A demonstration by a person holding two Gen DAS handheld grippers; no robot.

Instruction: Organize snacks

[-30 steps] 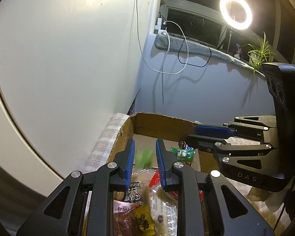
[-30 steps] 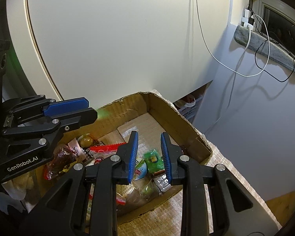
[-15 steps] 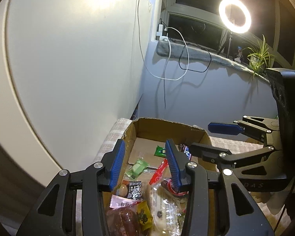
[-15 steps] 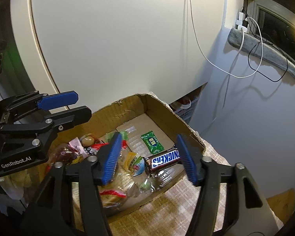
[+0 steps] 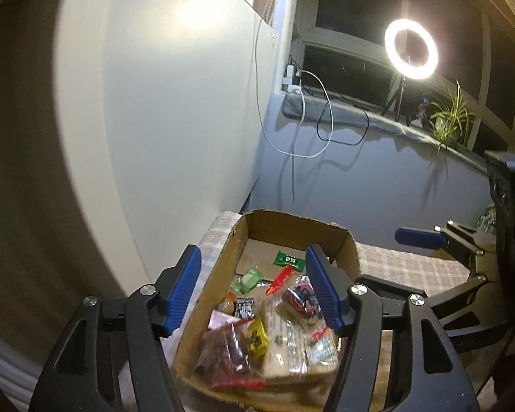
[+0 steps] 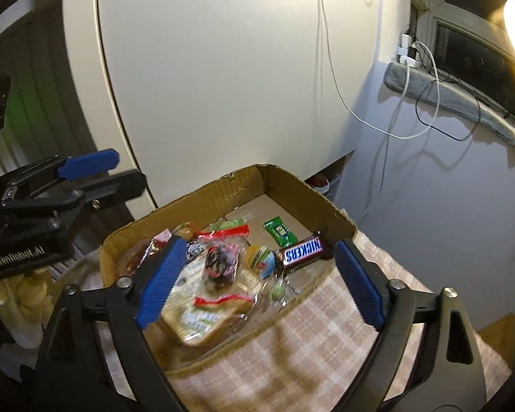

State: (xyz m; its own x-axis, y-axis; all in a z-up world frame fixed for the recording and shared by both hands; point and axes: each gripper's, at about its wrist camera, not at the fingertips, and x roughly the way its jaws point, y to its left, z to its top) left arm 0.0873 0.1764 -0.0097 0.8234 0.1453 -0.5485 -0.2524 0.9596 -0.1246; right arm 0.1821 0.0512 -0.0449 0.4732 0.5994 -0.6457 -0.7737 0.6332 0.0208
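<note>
A shallow cardboard box sits on a checked cloth and holds several wrapped snacks. In the right wrist view a Snickers bar lies by the right wall, beside a green packet and a clear bread bag. My left gripper is open and empty above the box's near end. My right gripper is open and empty above the box's near edge. Each gripper shows at the side of the other's view.
A white panel stands behind the box at the left. A grey wall with hanging cables is behind. A ring light and a plant stand on the window sill. The checked cloth extends to the right.
Both grippers have opened wide and pulled back up from the box. The Snickers bar and the green packet now lie in the box.
</note>
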